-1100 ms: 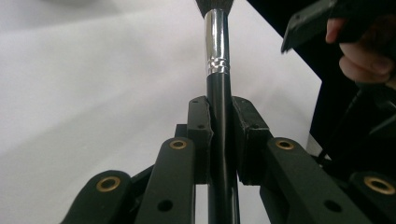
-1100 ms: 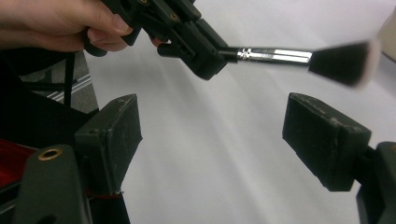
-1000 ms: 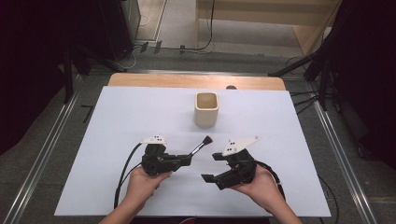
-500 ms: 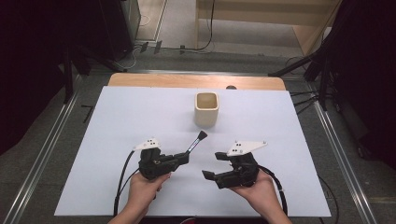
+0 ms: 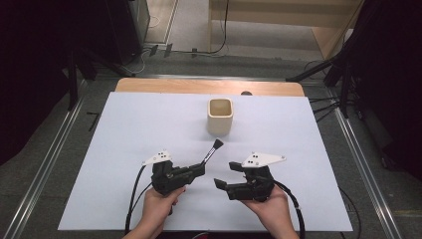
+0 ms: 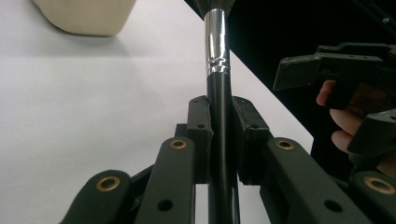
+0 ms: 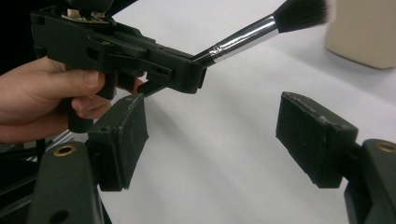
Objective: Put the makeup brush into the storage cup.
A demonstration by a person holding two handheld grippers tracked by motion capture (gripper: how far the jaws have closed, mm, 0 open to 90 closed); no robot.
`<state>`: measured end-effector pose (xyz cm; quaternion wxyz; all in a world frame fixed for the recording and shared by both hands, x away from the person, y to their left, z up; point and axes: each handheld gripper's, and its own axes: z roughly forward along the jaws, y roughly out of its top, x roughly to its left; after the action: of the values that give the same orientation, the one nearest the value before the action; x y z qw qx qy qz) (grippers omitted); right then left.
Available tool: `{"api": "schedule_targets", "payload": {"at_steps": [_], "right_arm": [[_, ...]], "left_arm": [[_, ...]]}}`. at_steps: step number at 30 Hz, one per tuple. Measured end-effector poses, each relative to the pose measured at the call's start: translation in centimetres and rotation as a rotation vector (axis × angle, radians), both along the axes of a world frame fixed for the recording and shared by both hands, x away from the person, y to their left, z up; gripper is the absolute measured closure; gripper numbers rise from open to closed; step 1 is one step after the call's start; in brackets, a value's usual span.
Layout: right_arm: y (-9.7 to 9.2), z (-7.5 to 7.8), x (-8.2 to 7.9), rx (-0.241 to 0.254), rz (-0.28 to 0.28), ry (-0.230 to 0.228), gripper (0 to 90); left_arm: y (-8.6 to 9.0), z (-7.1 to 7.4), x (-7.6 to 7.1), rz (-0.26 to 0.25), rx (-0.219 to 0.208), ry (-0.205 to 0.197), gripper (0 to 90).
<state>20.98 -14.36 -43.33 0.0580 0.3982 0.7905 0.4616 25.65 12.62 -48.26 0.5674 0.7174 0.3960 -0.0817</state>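
Observation:
A makeup brush [image 5: 211, 152] with a black handle, silver ferrule and dark bristles is clamped in my left gripper [image 5: 199, 170], which is shut on the handle [image 6: 218, 116]. The brush points away toward a cream square cup [image 5: 220, 116] standing upright mid-table. My right gripper [image 5: 225, 174] is just right of the left one and faces it. Its jaws are open and have just been closing slightly with nothing between them [image 7: 212, 135]. In the right gripper view the brush [image 7: 247, 35] sticks out of the left gripper [image 7: 191, 77] above and beyond the right gripper's pads.
A white sheet [image 5: 124, 149] covers the table, and a wooden strip [image 5: 199, 86] shows at its far edge. Metal rails [image 5: 54, 149] run along both sides. Black cables [image 5: 134, 194] trail from the grippers toward the near edge.
Both hands have slid slightly toward the table's near edge. The brush stays gripped in the left gripper.

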Motion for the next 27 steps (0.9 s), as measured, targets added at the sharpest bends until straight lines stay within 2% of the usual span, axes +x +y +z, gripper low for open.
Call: {"api": "schedule_targets", "payload": {"at_steps": [4,8,11,18,21,23,27], "right_arm": [[0.1,0.0,0.1,0.013,-0.026,-0.006,26.2],[0.3,-0.1,0.2,0.027,-0.036,0.006,26.2],[0.7,-0.1,0.1,0.030,-0.050,-0.003,26.2],[0.9,0.0,0.3,0.079,-0.079,0.003,27.5],[1.1,0.0,0.5,0.065,-0.099,-0.016,27.5],[1.2,0.0,0.6,0.091,-0.107,0.003,27.4],[1.4,0.1,0.7,0.120,-0.127,0.034,26.2]], "left_arm": [[-0.1,-0.1,0.0,0.013,-0.007,-0.013,79.4],[-0.3,-0.5,-0.1,0.005,-0.030,-0.002,79.4],[-0.4,-0.7,-0.2,0.009,-0.058,0.008,79.4],[-0.4,-0.7,-0.2,0.015,-0.088,0.014,79.3],[-0.2,-0.5,-0.1,0.020,-0.096,0.004,79.3],[-0.1,-0.4,0.0,0.022,-0.107,0.013,79.3],[-0.2,-0.5,-0.1,0.022,-0.096,0.008,79.3]]}}
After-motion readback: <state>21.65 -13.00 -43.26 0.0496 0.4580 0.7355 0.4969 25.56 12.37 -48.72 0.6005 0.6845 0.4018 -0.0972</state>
